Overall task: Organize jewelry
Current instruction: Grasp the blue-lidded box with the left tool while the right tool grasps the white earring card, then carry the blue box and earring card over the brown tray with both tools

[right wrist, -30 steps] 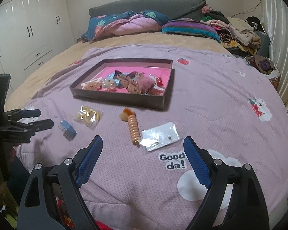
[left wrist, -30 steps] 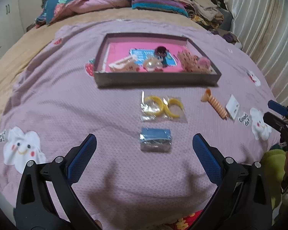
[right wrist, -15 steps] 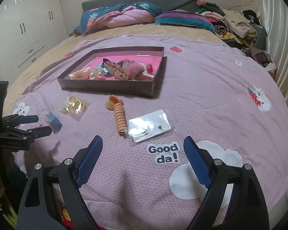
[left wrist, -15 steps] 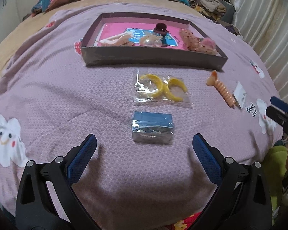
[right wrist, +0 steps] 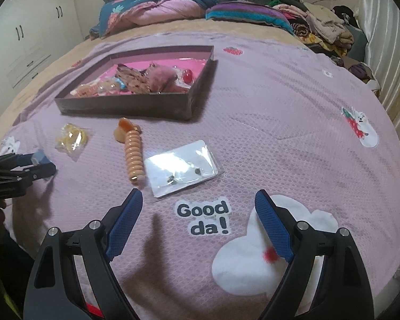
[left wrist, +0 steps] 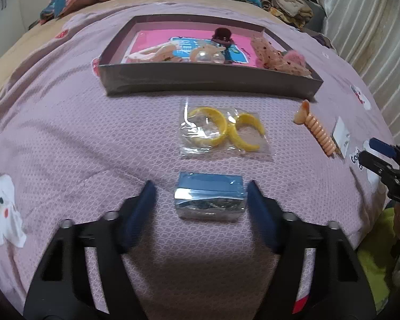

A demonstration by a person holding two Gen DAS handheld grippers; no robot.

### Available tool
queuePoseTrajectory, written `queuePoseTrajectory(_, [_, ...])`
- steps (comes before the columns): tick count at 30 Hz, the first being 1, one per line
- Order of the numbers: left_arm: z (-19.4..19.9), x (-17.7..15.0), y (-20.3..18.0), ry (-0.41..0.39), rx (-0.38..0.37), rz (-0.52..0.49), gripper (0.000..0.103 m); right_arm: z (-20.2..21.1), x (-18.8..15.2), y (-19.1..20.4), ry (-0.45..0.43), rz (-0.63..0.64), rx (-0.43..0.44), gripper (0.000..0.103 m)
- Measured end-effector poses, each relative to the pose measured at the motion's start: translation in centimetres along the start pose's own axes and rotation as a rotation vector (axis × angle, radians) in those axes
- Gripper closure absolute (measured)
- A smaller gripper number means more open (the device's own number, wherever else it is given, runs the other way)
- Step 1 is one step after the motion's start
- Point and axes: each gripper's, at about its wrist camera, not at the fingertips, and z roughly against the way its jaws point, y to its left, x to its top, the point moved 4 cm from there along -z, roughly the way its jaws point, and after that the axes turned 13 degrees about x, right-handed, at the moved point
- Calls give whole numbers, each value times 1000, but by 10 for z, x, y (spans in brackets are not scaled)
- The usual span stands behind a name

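1. Left wrist view: the left gripper (left wrist: 200,190) has just been closing; its blue ribbed pads now flank a small blue box wrapped in shiny film (left wrist: 210,198). The right-hand pad sits right at the box's edge, the other stands a little off, so the jaws are not yet clamped. Just beyond lies a clear crinkled bag of yellow hoop earrings (left wrist: 222,130), then a shallow dark cardboard tray (left wrist: 208,81) with a pink liner, holding hair accessories. An orange spiral hair tie (left wrist: 316,129) lies ahead to the right.

2. Right wrist view: the right gripper (right wrist: 198,208) stands wide apart, empty, above the quilted lilac bedspread (right wrist: 280,122). A glossy earring card (right wrist: 182,166) lies just ahead, the ridged spiral tie beside it on the left.
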Motion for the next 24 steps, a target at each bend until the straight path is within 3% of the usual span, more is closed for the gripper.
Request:
queuePoseTrajectory(2, [0,1,-2,-3,-3,-9,66,-6,0,-1,15,8,0,18])
queuePoseTrajectory(17, [3,4,-2,-4,-19,-12,67,-48,12,-1,74,98,-23,15])
queuePoseTrajectory(20, [5,5,-1,-6,-20,-6,67,-51,16,-4,68,88,-25,27])
queuePoseTrajectory(24, [8,9,1,-10,-25,0,67,-47,16,-8,56,58,-14,51])
